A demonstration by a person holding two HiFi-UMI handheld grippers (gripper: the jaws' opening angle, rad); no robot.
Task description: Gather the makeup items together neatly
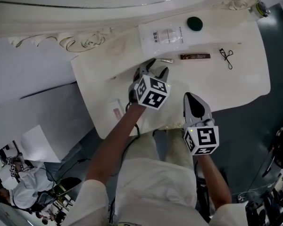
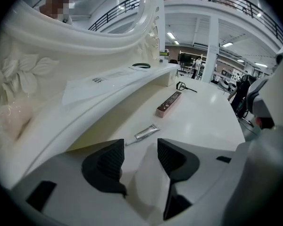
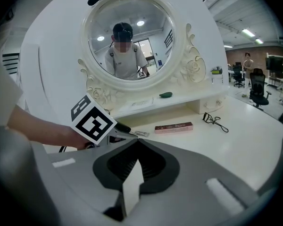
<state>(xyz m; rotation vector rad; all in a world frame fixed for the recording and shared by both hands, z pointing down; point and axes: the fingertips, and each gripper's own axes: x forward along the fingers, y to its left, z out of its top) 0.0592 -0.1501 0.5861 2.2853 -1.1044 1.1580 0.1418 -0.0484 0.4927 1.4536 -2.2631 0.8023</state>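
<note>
White vanity top (image 1: 245, 79): silver tube (image 1: 167, 60), rose-brown slim box (image 1: 195, 56), eyelash curler (image 1: 226, 58) in loose row. Clear packet (image 1: 162, 34) on shelf. Left gripper (image 1: 156, 68) jaws apart, empty, just short of tube. Right gripper (image 1: 189, 97) jaws together, empty.

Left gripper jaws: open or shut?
Open. On the left gripper the jaws stand apart with nothing between them; the silver tube lies just ahead, untouched.

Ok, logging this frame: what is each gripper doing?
Left gripper: open, empty, small silver tube just ahead of it.
Right gripper: shut, holding nothing.
</note>
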